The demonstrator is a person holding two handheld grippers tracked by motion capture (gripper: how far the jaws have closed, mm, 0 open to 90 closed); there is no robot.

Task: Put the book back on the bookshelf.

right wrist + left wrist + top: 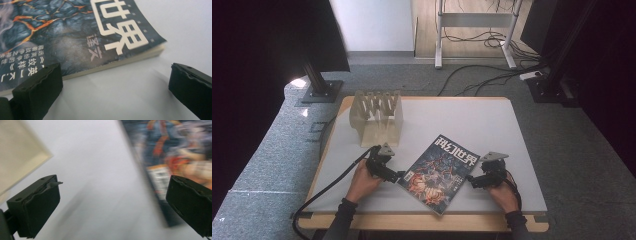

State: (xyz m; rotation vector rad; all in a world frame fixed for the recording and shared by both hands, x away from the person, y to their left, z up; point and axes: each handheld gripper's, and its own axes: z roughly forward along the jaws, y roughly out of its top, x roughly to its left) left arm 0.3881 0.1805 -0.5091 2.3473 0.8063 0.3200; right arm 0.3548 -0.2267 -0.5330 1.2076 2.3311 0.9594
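A magazine (439,172) with a dark blue and orange cover lies flat and askew on the white table top (462,117), near its front edge. My left gripper (399,176) sits at the magazine's left edge, open; in the left gripper view the blurred magazine (175,157) lies past the right jaw. My right gripper (471,181) sits at the magazine's right edge, open. In the right gripper view the magazine (75,32) and its page edge lie just beyond the wide-apart jaws, with bare table between them.
A beige slotted rack (377,116) stands at the table's back left, and its corner (17,157) is seen in the left gripper view. Black stand bases and loose cables lie on the grey floor behind the table.
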